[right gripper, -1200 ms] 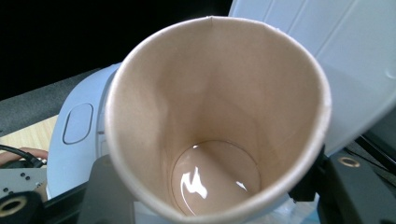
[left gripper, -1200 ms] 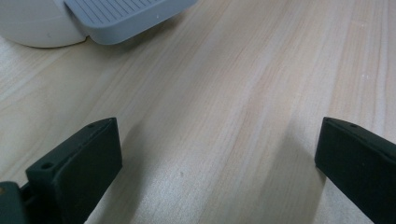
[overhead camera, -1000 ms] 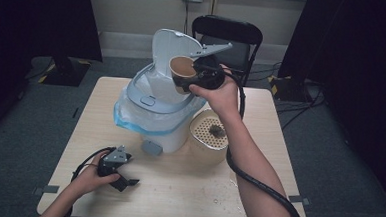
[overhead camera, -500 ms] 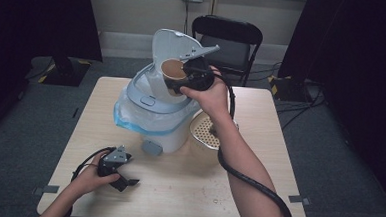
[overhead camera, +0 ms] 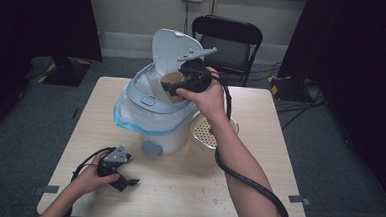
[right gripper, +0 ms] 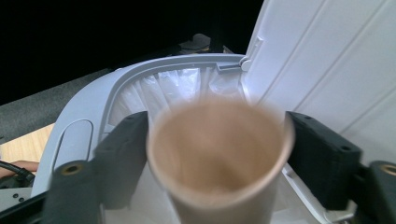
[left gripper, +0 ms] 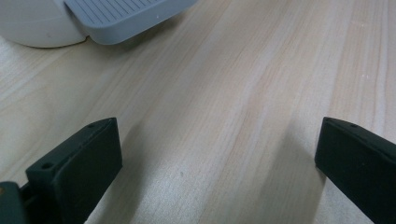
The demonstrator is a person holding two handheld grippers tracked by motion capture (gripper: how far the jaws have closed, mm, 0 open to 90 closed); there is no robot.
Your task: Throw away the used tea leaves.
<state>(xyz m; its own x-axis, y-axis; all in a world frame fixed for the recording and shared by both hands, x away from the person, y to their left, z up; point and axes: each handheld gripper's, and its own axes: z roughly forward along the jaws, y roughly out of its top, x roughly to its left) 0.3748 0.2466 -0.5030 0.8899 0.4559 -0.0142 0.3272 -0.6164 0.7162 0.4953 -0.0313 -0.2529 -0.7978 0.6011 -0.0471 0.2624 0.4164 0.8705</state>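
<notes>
Right gripper (right gripper: 219, 154): jaws have just been opening; the blurred paper cup (right gripper: 218, 158) is between the fingers and looks loose, no longer pressed.
Cup place: over the open mouth of the trash bin (overhead camera: 153, 114), lid (overhead camera: 171, 50) raised behind.
Left gripper (left gripper: 217, 161): fingers wide apart, nothing between them, low over the table (left gripper: 233, 84).
Risk: the cup may strike the bin rim and tumble outside if it is off-centre.

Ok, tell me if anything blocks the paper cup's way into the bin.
Nothing visible does. The paper cup sits between the right gripper jaws, right over the bin opening; the lid stands open behind, and only the bag liner shows below.
</notes>
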